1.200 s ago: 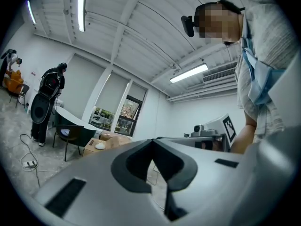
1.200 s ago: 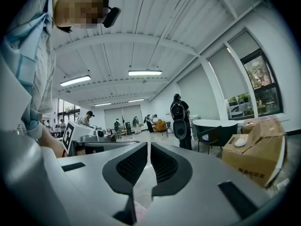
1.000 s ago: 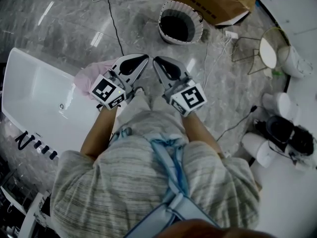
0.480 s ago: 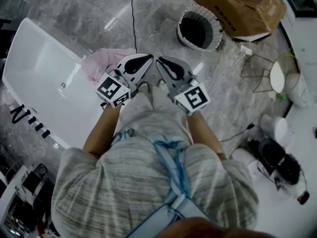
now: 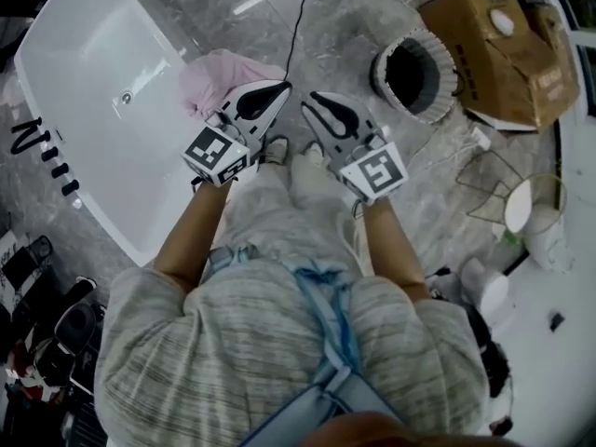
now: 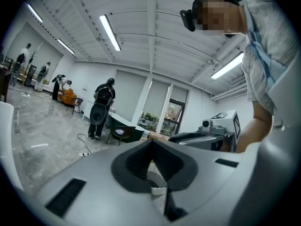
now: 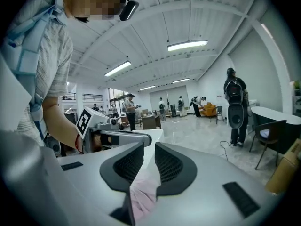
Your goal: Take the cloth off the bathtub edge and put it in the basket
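Directly below the head camera, a person in a striped shirt holds both forearms out ahead, side by side, with a gripper in each hand. Both grippers point roughly level toward the top of the view, their tips angled toward each other. The left gripper [image 5: 279, 88] has its jaws closed together with nothing in them. The right gripper [image 5: 309, 101] has jaws that have just been opening and now stand a narrow slit apart. In the right gripper view some pink shows through that slit, but nothing is clamped. The pink cloth [image 5: 223, 74] lies bunched over the rim of the white bathtub [image 5: 93, 91], just beside the left gripper's tips, on their left. The basket [image 5: 443, 101] is round, white-walled and dark inside. It stands on the grey marble floor [image 5: 354, 17], well apart to the right, beyond the right gripper. A brown cardboard box [image 5: 503, 59] sits just past the basket. A black cable [image 5: 296, 26] runs along the floor between cloth and basket. The person's shoes [image 5: 273, 150] show between the two grippers.
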{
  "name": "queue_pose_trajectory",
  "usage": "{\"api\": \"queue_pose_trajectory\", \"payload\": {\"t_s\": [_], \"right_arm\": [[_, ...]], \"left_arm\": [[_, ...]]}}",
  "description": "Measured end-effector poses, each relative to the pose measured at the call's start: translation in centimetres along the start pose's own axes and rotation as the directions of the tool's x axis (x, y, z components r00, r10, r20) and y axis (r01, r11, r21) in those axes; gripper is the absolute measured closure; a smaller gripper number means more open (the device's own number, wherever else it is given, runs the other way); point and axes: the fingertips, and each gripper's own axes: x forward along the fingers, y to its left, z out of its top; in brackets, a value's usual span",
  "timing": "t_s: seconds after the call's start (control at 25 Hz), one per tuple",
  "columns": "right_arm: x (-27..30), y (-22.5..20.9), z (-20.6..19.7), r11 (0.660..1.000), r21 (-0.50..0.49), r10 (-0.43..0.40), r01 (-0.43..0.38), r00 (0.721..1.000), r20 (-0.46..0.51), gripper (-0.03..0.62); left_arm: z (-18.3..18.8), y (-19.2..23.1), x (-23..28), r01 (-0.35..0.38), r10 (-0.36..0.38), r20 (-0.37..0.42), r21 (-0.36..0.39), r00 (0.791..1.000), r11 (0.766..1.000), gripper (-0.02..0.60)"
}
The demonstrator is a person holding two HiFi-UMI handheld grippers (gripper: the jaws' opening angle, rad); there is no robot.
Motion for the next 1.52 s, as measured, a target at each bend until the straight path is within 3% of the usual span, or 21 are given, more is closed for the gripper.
{"api": "queue_pose_trajectory", "payload": {"t_s": [0.28, 0.44, 0.56, 0.6, 0.68, 0.84, 1.0, 1.08, 1.12, 1.2, 1.32, 1.4, 1.52], "right_arm": [[5.5, 3.3, -2.6, 0.977, -0.057, 0.2, -0.206, 0.975, -0.099, 0.516], [8.1, 5.3, -3.9, 0.942, -0.091, 0.307, -0.323, 0.939, -0.153, 0.516], [9.9, 7.0, -5.0, 0.907, -0.123, 0.374, -0.402, 0.906, -0.198, 0.514], [10.2, 7.5, -5.4, 0.893, -0.137, 0.395, -0.429, 0.892, -0.219, 0.475], [10.7, 8.3, -6.3, 0.866, -0.164, 0.424, -0.473, 0.867, -0.262, 0.474], [11.9, 8.6, -7.7, 0.833, -0.183, 0.454, -0.522, 0.834, -0.313, 0.454], [12.5, 8.5, -10.8, 0.785, -0.204, 0.464, -0.584, 0.774, -0.431, 0.395], [13.0, 8.5, -13.1, 0.767, -0.198, 0.468, -0.61, 0.743, -0.478, 0.352], [13.1, 8.5, -14.3, 0.754, -0.196, 0.468, -0.626, 0.723, -0.507, 0.338], [13.4, 8.4, -16.5, 0.724, -0.192, 0.466, -0.663, 0.675, -0.572, 0.28], [13.8, 8.3, -19.5, 0.68, -0.186, 0.454, -0.709, 0.607, -0.652, 0.225], [14.1, 8.1, -21.1, 0.664, -0.185, 0.44, -0.725, 0.579, -0.687, 0.223], [14.9, 7.6, -22.7, 0.65, -0.197, 0.415, -0.734, 0.56, -0.717, 0.223]], "left_arm": [[-2.4, 4.5, -5.2, -0.162, 0.163, 0.006, -0.051, 0.987, 0.985, 0.578], [-3.9, 5.4, -7.0, -0.204, 0.203, -0.048, -0.007, 0.978, 0.979, 0.578], [-4.4, 6.3, -9.0, -0.247, 0.246, -0.036, -0.036, 0.969, 0.968, 0.578], [-4.6, 6.5, -9.7, -0.263, 0.261, -0.028, -0.049, 0.965, 0.964, 0.578], [-5.0, 7.0, -10.6, -0.282, 0.282, -0.017, -0.065, 0.959, 0.957, 0.578], [-7.2, 7.5, -12.1, -0.261, 0.259, -0.05, -0.05, 0.965, 0.964, 0.574], [-10.0, 7.6, -12.8, -0.203, 0.195, -0.123, -0.053, 0.973, 0.978, 0.446], [-12.2, 8.0, -13.4, -0.191, 0.182, -0.195, -0.03, 0.964, 0.981, 0.362], [-13.4, 8.3, -13.7, -0.191, 0.184, -0.242, -0.009, 0.953, 0.981, 0.334], [-16.3, 9.3, -14.5, -0.2, 0.201, -0.346, 0.039, 0.916, 0.979, 0.201], [-20.9, 10.9, -15.9, -0.228, 0.236, -0.494, 0.077, 0.837, 0.971, 0.005], [-23.7, 11.6, -16.7, -0.234, 0.247, -0.563, 0.096, 0.789, 0.968, -0.02], [-27.1, 12.3, -16.9, -0.218, 0.241, -0.633, 0.115, 0.736, 0.969, -0.02]]}}
